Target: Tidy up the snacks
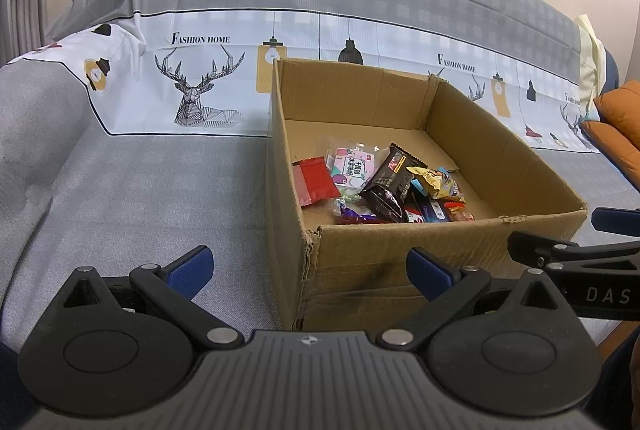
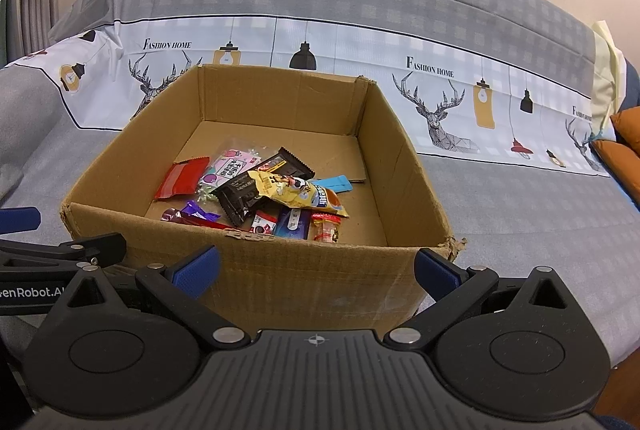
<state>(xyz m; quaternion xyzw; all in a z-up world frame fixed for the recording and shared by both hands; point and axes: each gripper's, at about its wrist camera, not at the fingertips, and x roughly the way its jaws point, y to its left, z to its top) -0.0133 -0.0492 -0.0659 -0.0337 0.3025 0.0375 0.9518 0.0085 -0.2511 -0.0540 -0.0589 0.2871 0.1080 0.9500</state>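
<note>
Both grippers, left [image 1: 310,272] & right [image 2: 316,272]: black plastic w/ blue-padded jaws, silver rivets, ribbed grey housing.

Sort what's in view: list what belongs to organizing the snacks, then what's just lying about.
Job: cardboard box; snack packets piled inside it; left gripper and right gripper, both open and empty.

Lying about: printed sofa cover; orange cushion; pale cloth on the sofa back.
</note>
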